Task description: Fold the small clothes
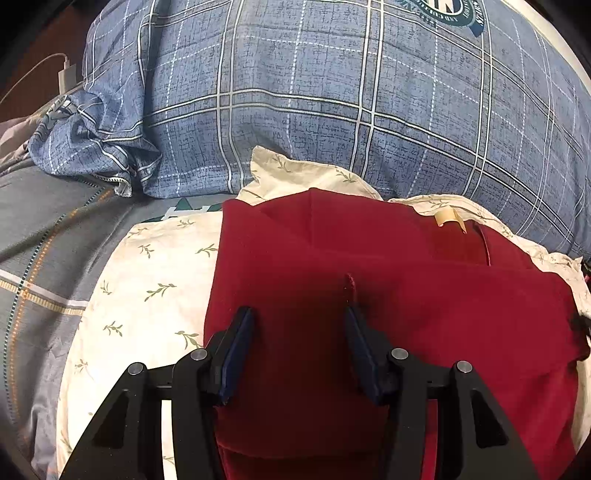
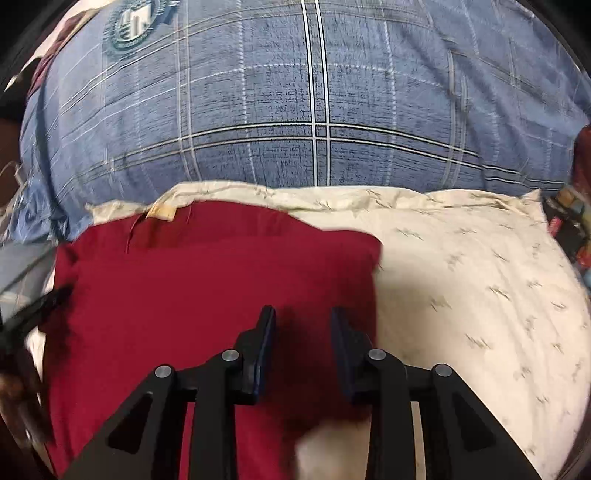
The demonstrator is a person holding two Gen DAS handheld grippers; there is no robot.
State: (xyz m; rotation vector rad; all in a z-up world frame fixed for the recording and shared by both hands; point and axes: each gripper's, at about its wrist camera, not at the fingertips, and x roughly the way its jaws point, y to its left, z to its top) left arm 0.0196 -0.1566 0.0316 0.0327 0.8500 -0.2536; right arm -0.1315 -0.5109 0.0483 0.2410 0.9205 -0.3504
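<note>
The dark red garment (image 1: pixel 388 295) under my tongs lies folded and mostly flat on the cream leaf-print pillow (image 1: pixel 147 280), several layers overlapping, its tan neck label (image 1: pixel 448 218) at the far edge and a small red loop standing up mid-cloth.

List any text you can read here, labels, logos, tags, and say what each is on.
Round green crest on the blue plaid pillow: ring lettering too small and cropped to read.
Cream tag on the red garment: no legible print.
Nothing else carries text.
</note>
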